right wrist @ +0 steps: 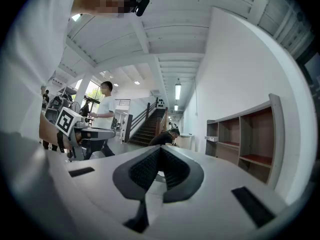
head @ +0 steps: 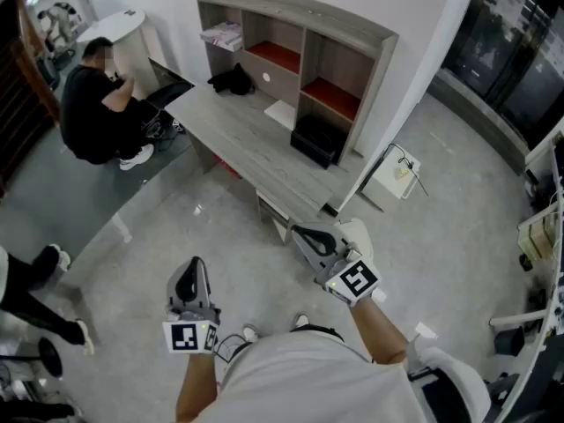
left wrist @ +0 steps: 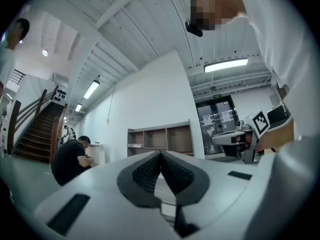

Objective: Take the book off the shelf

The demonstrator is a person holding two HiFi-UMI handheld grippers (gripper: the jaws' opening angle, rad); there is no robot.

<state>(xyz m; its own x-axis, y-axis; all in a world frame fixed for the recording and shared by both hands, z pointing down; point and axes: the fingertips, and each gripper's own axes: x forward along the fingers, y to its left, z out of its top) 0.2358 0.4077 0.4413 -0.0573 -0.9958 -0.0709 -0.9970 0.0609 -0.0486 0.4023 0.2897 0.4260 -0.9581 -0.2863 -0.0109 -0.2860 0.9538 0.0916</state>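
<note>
The book (head: 222,34) lies flat in the upper left compartment of the grey shelf unit (head: 370,38), which stands on the far side of a long desk (head: 238,139). Both grippers hang well short of the desk, over the floor. My left gripper (head: 191,267) is shut with nothing in it; its ribbed pads meet at the tips (left wrist: 160,154). My right gripper (head: 300,230) is shut and empty too (right wrist: 160,149), close to the desk's near corner. The shelf unit (left wrist: 160,139) and the book (left wrist: 133,145) show small and far away in the left gripper view.
A person in black (head: 92,104) crouches at the desk's left end. A black bundle (head: 232,79) and a black box (head: 317,139) rest on the desk under the shelf unit. A white stool (head: 398,173) stands right of the desk. Someone's legs (head: 35,298) are at the far left.
</note>
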